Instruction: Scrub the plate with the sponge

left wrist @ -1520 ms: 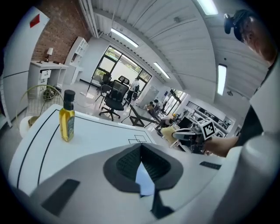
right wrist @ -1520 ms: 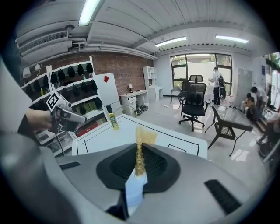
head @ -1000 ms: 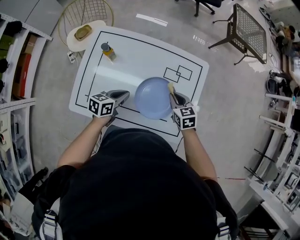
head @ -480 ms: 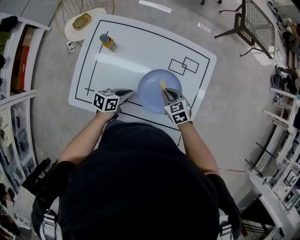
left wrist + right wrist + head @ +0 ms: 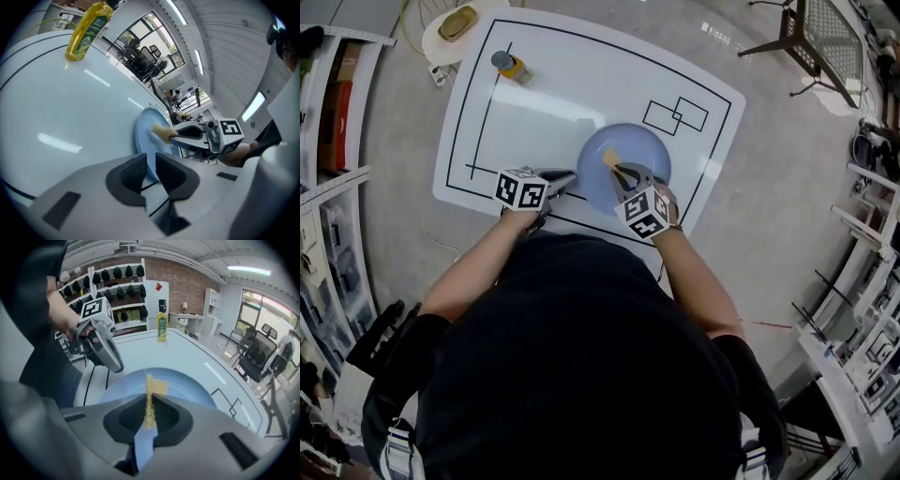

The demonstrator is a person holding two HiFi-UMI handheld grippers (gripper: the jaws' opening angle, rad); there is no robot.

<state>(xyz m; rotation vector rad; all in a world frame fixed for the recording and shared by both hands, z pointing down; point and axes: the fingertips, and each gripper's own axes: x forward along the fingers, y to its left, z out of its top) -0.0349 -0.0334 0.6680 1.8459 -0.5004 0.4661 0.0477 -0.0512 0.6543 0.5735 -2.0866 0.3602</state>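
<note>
A light blue plate lies on the white table. My right gripper is over the plate's left half, shut on a thin yellow sponge. In the right gripper view the sponge stands on edge between the pads and sticks out over the plate. My left gripper is at the plate's left rim. In the left gripper view its jaws are opening, with the plate's rim in the gap and the pads off it.
A yellow detergent bottle stands at the table's far left corner. Black lines and two overlapping rectangles mark the tabletop. A round stool stands beyond the table, shelves run along the left, and a metal mesh chair is at far right.
My right gripper has carried the sponge from the plate's right edge across to its left half. The left gripper has stayed at the plate's left rim.
</note>
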